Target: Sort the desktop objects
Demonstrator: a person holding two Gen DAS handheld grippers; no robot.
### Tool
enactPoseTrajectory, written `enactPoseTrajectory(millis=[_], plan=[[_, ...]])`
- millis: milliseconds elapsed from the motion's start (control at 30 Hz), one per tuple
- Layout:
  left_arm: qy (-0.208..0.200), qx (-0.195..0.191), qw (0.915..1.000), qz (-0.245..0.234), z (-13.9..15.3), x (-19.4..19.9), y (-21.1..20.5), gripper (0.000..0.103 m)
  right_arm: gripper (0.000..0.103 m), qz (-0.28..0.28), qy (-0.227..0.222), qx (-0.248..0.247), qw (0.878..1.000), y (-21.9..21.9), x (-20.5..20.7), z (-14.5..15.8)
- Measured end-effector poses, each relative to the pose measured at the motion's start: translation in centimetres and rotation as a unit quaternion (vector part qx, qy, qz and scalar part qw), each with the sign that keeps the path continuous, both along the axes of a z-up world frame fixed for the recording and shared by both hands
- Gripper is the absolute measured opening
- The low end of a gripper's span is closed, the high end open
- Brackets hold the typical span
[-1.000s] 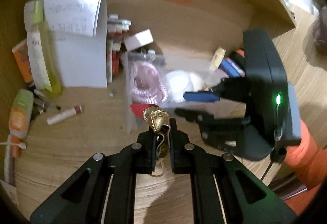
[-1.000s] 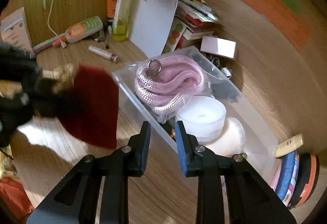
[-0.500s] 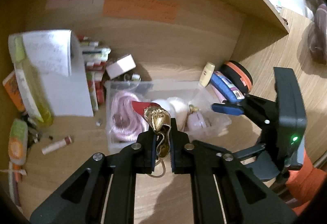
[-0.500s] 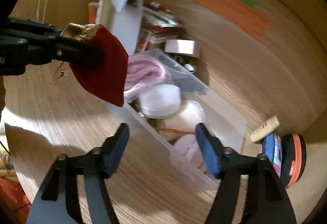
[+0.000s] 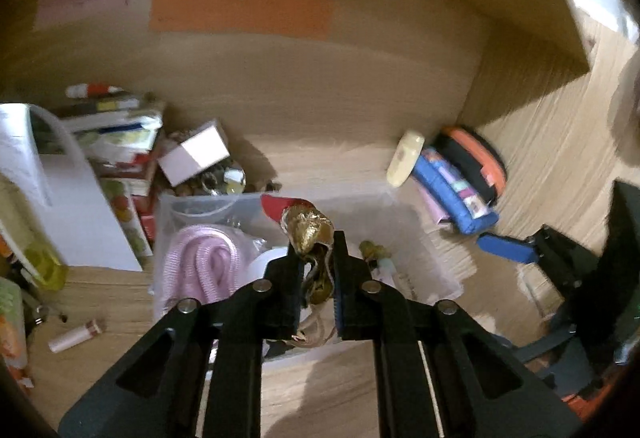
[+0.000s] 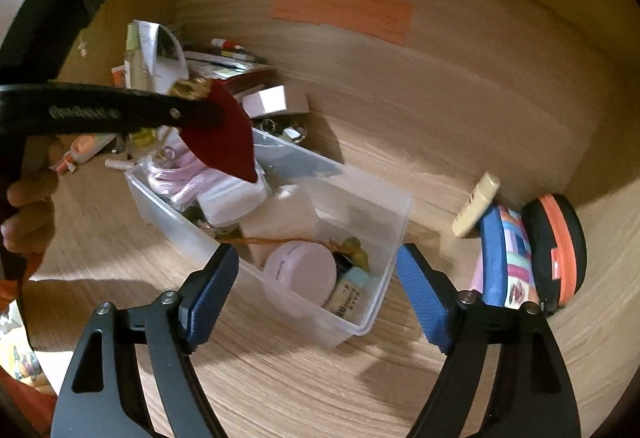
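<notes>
Left gripper (image 5: 317,266) clenched on my red pouch with the gold top (image 5: 306,228), hanging over the clear bin (image 5: 432,270) dead ahead at twelve o'clock. Right gripper (image 6: 316,290) has just spread wide, empty, straddling the bin's near corner, long axis toward ten. Labels too blurred to read.

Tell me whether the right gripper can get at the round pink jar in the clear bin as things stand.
Probably yes. The right gripper is open with nothing between its jaws, and the pink jar lies uncovered at the near end of the clear bin, just ahead. The bin's near wall needs clearing.
</notes>
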State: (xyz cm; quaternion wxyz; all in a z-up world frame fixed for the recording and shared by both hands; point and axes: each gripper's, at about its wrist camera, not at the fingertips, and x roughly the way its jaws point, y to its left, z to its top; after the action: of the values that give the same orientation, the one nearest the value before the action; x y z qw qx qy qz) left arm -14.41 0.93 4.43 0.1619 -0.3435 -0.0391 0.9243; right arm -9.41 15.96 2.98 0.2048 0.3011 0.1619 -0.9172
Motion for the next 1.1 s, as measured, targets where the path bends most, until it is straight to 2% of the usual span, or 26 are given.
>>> enactPoseTrajectory(millis=[33, 67, 100, 167, 267, 333, 433, 567, 667, 833, 933, 1100], plan=[[-0.005, -0.014, 0.9999, 0.005, -0.4, -0.3, 0.3, 0.016, 0.079, -0.002, -0.003, -0.002, 1.0, 0.1, -0.2, -0.1], [-0.017, -0.034, 0.9991, 0.016, -1.3, -0.8, 0.5, 0.022, 0.079, -0.006, -0.007, -0.005, 1.0, 0.2, -0.3, -0.2], [-0.029, -0.041, 0.9986, 0.018, -1.9, -1.2, 0.5, 0.032, 0.079, -0.009, -0.012, -0.005, 1.0, 0.3, -0.5, -0.4], [-0.061, -0.037, 0.9973, 0.018, -3.3, -1.9, 0.0, 0.042, 0.079, -0.011, -0.016, -0.008, 1.0, 0.3, -0.8, -0.6], [-0.075, -0.026, 0.9967, 0.014, -4.0, -1.7, -0.7, 0.05, 0.079, -0.01, -0.021, -0.011, 1.0, 0.2, -1.0, -0.9], [-0.072, -0.034, 0.9968, 0.011, -4.0, -1.3, -0.7, 0.05, 0.079, -0.01, -0.023, -0.011, 1.0, 0.1, -1.1, -1.0], [-0.064, -0.059, 0.9961, 0.012, -3.8, -0.6, -0.3, 0.057, 0.079, -0.01, -0.025, -0.01, 1.0, -0.2, -1.3, -1.1], [-0.029, -0.087, 0.9956, 0.021, -3.0, 1.0, -0.2, 0.06, 0.079, -0.01, -0.027, -0.01, 1.0, -0.6, -1.4, -1.3], [-0.012, -0.09, 0.9954, 0.03, -2.4, 1.9, -0.7, 0.066, 0.079, -0.009, -0.027, -0.008, 1.0, -1.0, -1.4, -1.2], [0.013, -0.091, 0.9942, 0.055, -1.4, 3.2, -2.0, 0.067, 0.079, -0.011, -0.017, -0.006, 1.0, -1.4, -0.8, -0.8], [0.019, -0.08, 0.9935, 0.08, -1.1, 3.7, -2.8, 0.076, 0.08, -0.022, 0.002, 0.004, 1.0, -1.5, -0.3, -0.3], [0.019, -0.073, 0.9903, 0.116, -1.3, 4.5, -3.6, 0.081, 0.095, -0.032, 0.018, -0.019, 0.999, -1.2, 0.7, 0.6]])
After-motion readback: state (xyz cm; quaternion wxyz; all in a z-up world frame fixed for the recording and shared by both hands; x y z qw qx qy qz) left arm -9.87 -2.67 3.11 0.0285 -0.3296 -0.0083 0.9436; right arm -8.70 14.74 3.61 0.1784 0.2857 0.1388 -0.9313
